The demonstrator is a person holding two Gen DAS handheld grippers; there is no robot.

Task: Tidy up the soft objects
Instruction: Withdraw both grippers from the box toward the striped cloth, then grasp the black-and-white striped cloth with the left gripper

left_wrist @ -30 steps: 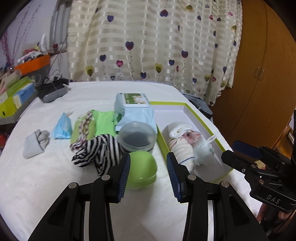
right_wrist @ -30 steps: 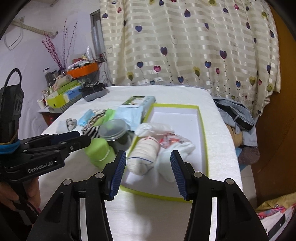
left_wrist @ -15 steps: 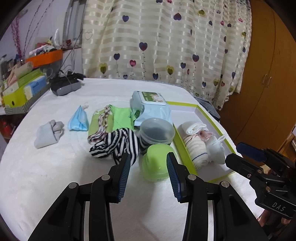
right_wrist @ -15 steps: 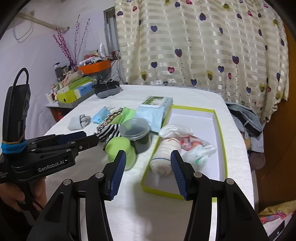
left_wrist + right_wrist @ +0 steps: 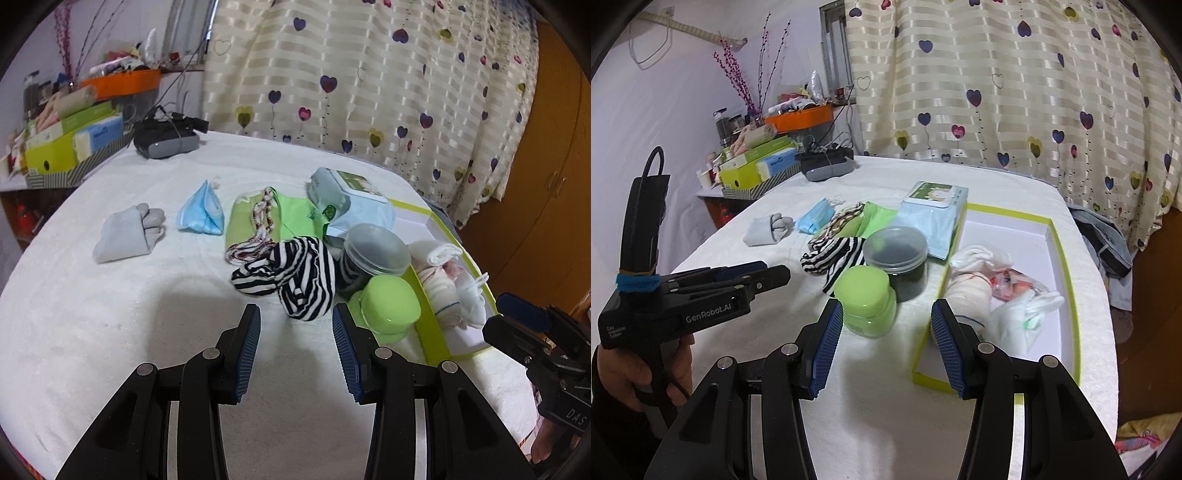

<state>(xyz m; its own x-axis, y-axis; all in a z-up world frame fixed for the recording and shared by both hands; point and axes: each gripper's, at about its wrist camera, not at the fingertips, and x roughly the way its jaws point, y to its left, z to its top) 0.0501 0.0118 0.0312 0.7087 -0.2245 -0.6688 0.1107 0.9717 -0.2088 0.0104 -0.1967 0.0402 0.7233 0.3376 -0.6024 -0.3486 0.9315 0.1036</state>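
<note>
While both grippers are hanging over the white-covered table (image 5: 110,314) with nothing between their pads, the sorting is looking only partly done. Left gripper (image 5: 295,343) is aiming at the striped black-and-white cloth (image 5: 291,277), jaws spread and empty, the cloth lying just ahead of the fingertips and touching neither. Right gripper (image 5: 886,343) is standing with jaws spread and empty too, facing the gap between the green lidded jar (image 5: 866,301) and the near corner of the green-rimmed box (image 5: 1067,266). Already sitting inside that box: a rolled white cloth (image 5: 967,295), a white sock (image 5: 979,256), a pale glove-like piece (image 5: 1023,317) and something pinkish in clear wrap, too blurred to name. Still lying out on the table: the striped cloth, a braided cord over a green cloth (image 5: 291,218), a folded blue face mask (image 5: 201,214) and a grey sock bundle (image 5: 129,232) well apart to the far left. A wet-wipe pack (image 5: 351,206) and a dark plastic tub (image 5: 373,254) are crowding the box's left wall. By my reckoning the striped cloth is the next piece in hand, with at least four soft pieces left to move.
</note>
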